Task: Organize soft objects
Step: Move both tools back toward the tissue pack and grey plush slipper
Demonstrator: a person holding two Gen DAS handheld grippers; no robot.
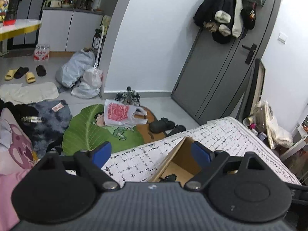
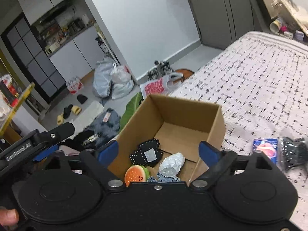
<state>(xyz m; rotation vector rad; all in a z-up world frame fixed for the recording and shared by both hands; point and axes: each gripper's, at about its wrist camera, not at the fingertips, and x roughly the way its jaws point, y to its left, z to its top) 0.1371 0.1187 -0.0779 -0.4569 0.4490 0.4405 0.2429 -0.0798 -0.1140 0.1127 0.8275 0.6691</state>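
An open cardboard box [image 2: 217, 119] stands on the bed near its left edge; it also shows in the left wrist view [image 1: 173, 157]. Inside lie a black stitched pouch [image 2: 148, 152], a white wrapped bundle [image 2: 172, 163], an orange and green burger plush [image 2: 136, 175] and a bit of blue cloth [image 2: 163, 179]. My right gripper [image 2: 157, 152] is open and empty above the box's near side. My left gripper [image 1: 152, 152] is open and empty over the box's left wall. On the bed right of the box lie a blue packet [image 2: 266, 147] and a black soft item [image 2: 294, 150].
The bed [image 2: 259, 77] has a white cover with black flecks. On the floor to the left lie a green leaf mat [image 1: 84, 129], a pink-printed plastic bag [image 1: 119, 115], a dark fuzzy rug [image 1: 52, 115], slippers [image 1: 25, 73] and full bags [image 1: 80, 75]. A grey door [image 1: 221, 73] stands ahead.
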